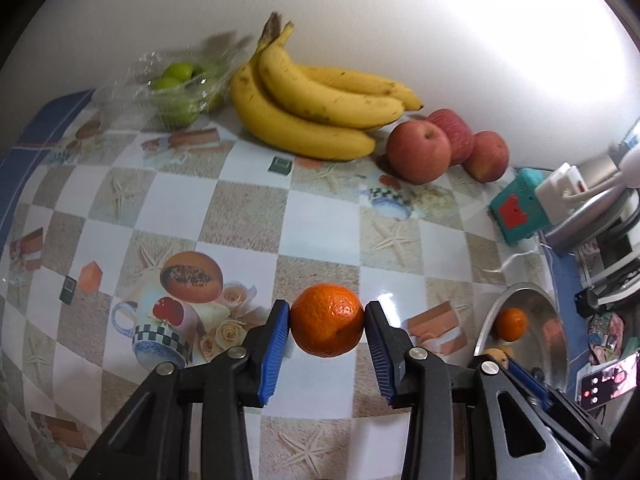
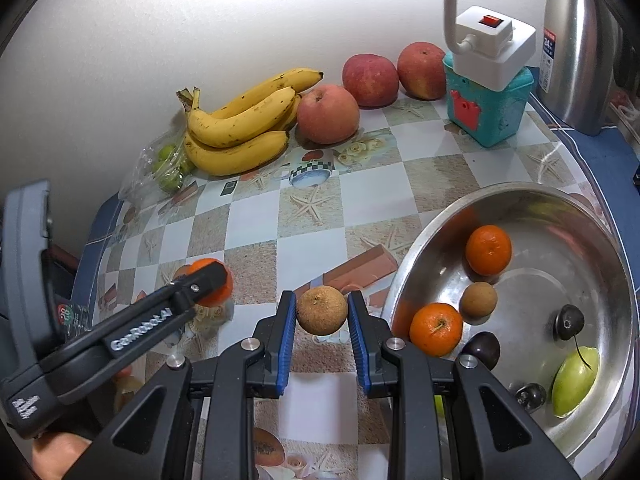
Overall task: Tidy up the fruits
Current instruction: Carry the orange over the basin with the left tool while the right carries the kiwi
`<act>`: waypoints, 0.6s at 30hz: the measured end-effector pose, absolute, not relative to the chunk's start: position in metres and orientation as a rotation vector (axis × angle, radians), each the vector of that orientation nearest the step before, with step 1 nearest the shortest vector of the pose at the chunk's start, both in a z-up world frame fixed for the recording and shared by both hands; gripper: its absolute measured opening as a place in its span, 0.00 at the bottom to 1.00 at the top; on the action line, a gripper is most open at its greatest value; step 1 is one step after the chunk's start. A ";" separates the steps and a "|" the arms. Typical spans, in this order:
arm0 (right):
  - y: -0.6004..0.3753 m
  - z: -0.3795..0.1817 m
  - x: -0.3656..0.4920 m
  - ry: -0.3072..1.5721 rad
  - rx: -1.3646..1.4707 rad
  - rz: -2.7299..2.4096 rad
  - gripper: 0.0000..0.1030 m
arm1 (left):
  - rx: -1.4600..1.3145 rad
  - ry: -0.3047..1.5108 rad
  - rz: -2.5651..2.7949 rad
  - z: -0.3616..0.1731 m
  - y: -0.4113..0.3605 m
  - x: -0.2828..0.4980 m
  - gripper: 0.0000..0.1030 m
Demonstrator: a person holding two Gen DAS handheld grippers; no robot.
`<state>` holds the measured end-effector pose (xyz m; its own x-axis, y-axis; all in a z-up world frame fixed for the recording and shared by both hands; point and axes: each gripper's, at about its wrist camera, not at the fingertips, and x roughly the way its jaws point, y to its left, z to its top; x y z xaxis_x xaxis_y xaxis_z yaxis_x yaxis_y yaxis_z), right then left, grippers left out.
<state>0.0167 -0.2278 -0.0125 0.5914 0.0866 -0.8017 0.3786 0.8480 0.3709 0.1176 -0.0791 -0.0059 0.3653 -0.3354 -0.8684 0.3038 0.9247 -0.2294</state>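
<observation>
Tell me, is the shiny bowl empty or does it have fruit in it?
Not empty. The metal bowl holds two oranges, a brown round fruit, dark plums and a green fruit.

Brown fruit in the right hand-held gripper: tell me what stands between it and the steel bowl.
Nothing visible. The brown fruit sits clamped in the right hand-held gripper just left of the steel bowl; only bare tablecloth lies between it and the near rim.

Left claw (image 1: 327, 320) clamps orange mandarin (image 1: 326, 320) between blue pads (image 1: 276, 344), just above checkered counter (image 1: 312, 216). Far side by wall: banana bunch (image 1: 312, 108), three red apples (image 1: 420, 152) to right, bagged green fruit (image 1: 176, 88) to left. Metal bowl (image 1: 556, 340) near right holds another mandarin (image 1: 511, 324).
</observation>
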 end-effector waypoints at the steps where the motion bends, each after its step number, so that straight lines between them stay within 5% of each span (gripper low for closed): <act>1: -0.229 -0.012 0.016 0.933 0.555 -0.182 0.26 | -0.030 1.119 -0.415 -0.003 -0.080 0.116 0.40; 18: -0.251 -0.003 -0.006 0.915 0.583 -0.245 0.26 | 0.038 1.036 -0.535 0.039 -0.115 0.082 0.40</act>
<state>-0.0064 -0.2511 -0.0029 0.5954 0.0428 -0.8023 0.4384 0.8195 0.3691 0.0824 -0.1148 0.0387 0.3937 -0.4037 -0.8258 0.4392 0.8718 -0.2169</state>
